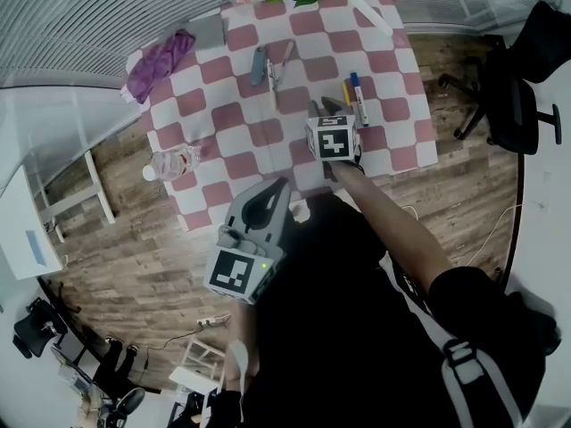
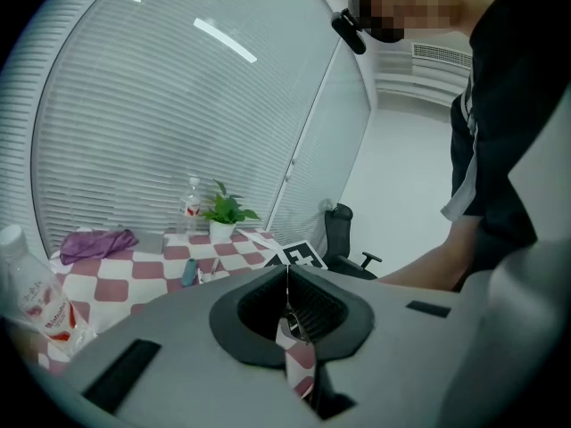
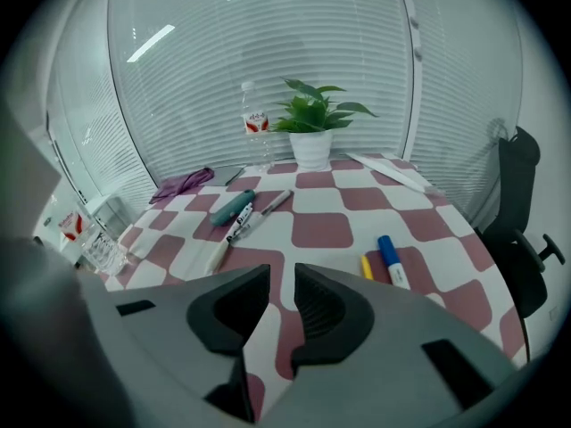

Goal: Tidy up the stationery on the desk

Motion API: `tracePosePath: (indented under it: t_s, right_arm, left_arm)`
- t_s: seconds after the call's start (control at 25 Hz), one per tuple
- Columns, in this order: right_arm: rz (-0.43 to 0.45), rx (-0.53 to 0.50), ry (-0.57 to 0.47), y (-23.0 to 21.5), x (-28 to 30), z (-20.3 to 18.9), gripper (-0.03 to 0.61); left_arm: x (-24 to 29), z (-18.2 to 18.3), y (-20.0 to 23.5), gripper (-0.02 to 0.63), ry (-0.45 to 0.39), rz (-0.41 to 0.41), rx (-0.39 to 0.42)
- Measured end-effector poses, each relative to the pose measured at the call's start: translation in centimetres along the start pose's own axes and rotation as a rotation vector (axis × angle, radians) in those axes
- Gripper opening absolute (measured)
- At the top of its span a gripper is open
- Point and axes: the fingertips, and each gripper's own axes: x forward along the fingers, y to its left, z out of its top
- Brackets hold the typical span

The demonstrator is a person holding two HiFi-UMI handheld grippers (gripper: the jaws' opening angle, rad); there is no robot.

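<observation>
Over the checked table, right gripper fingers gape empty — left gripper fingers clenched.

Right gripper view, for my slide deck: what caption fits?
Open, empty right gripper over a checked tablecloth, blue marker and pens ahead, potted plant behind.

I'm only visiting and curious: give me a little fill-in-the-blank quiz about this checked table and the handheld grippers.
The crumpled cloth is ___ in colour.
The marker beside the yellow pen has a ___ cap.
The right gripper is ___, with nothing between its jaws.
The left gripper is ___ and empty.
Missing words: purple; blue; open; shut.
</observation>
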Motion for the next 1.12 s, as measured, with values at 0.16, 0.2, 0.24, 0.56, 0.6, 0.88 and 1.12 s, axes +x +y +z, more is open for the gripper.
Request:
tracePosePath:
  t_s: [0.16, 0.2, 0.24, 0.56, 0.6, 0.88, 1.12]
  right_arm:
    - [0.004, 0.014, -0.018, 2.2, 1.7, 1.9, 0.109]
    - [0.004, 0.019, -0.025, 2.7, 2.2, 2.3, 0.109]
    - [0.003, 0.026, -0.031, 3.1, 2.6, 2.8, 0.109]
    - [-0.019, 0.095, -0.066, 5.2, 6.0, 5.3, 0.121]
    - [-0.024, 0.098, -0.065, 5.3, 6.4, 5.4, 0.121]
    - [-0.057, 0.118, -0.032, 5.6, 8.3, 5.0, 0.121]
    - [-0.066, 0.110, -0.038, 6.0, 9.1, 5.0, 0.116]
  left_arm:
    - [-0.8, 0.1, 1.9, 0.034, 0.010, 0.005, -0.008]
    - [-1.0, 0.2, 2.3, 0.033, 0.013, 0.003, -0.009]
    - [-1.2, 0.2, 2.7, 0.033, 0.017, 0.000, -0.010]
    - [-2.4, 0.6, 5.9, 0.033, 0.045, -0.012, -0.023]
    - [-2.5, 0.6, 6.4, 0.034, 0.047, -0.014, -0.025]
    - [-2.9, 0.5, 8.1, 0.034, 0.062, -0.024, -0.037]
    - [-3.1, 0.3, 8.7, 0.034, 0.069, -0.028, -0.037]
